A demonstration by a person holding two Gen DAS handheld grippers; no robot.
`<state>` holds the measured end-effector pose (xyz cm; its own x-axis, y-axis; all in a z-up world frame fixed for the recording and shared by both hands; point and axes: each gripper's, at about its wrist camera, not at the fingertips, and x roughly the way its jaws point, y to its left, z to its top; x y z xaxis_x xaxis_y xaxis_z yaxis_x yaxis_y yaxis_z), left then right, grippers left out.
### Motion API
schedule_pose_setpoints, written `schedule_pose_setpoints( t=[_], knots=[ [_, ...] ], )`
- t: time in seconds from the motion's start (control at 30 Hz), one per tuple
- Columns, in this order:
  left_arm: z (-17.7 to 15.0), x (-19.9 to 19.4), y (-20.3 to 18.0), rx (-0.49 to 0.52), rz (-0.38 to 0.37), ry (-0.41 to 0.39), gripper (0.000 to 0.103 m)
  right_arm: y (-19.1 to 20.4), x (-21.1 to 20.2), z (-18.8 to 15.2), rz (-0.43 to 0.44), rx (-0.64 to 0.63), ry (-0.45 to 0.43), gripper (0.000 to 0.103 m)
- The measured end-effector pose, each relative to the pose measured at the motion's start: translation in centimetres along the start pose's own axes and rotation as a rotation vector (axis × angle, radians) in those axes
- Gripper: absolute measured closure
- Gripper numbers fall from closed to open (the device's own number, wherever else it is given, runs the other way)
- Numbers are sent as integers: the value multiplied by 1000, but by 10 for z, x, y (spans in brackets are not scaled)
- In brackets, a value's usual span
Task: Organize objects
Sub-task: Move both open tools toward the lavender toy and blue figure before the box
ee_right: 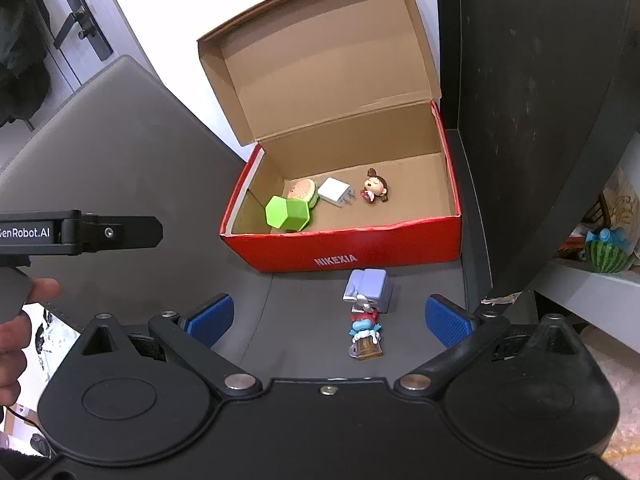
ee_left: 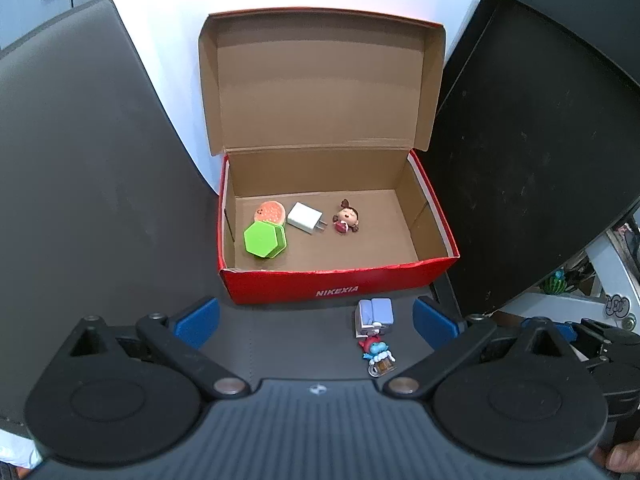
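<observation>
An open red shoebox [ee_left: 340, 282] [ee_right: 344, 246] stands on the dark surface, lid up. Inside lie a green hexagonal box [ee_left: 265, 239] [ee_right: 288, 213], a burger toy [ee_left: 271, 212] [ee_right: 301, 189], a white charger plug [ee_left: 306, 218] [ee_right: 334, 192] and a small doll figure [ee_left: 347, 217] [ee_right: 375, 186]. In front of the box lie a lavender toy [ee_left: 375, 315] [ee_right: 368, 289] and a blue-and-red figure with a mug [ee_left: 378, 354] [ee_right: 365, 336]. My left gripper [ee_left: 316, 318] is open and empty, left of those toys. My right gripper [ee_right: 330, 318] is open and empty, its fingers on either side of the two toys.
Dark panels stand at left [ee_left: 80, 160] and right [ee_left: 540, 140] of the box. A white wall is behind. A watermelon-like object [ee_right: 606, 254] sits on a shelf at far right. The left gripper's body [ee_right: 80, 234] shows in the right wrist view, with a hand below it.
</observation>
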<state>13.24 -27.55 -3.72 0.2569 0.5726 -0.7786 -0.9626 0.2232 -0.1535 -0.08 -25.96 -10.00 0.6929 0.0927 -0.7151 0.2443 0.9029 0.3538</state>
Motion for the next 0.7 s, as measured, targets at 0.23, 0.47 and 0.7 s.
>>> schedule_pose_setpoints(
  t=[0.23, 0.47, 0.7],
  knots=[
    [-2, 20, -2, 1, -14, 34, 1, -12, 9, -1, -13, 31, 5, 0],
    [-4, 40, 0, -11, -38, 60, 3, -20, 20, -3, -31, 48, 19, 1],
    [-2, 59, 2, -19, -57, 82, 3, -24, 37, -7, -32, 49, 49, 10]
  ],
)
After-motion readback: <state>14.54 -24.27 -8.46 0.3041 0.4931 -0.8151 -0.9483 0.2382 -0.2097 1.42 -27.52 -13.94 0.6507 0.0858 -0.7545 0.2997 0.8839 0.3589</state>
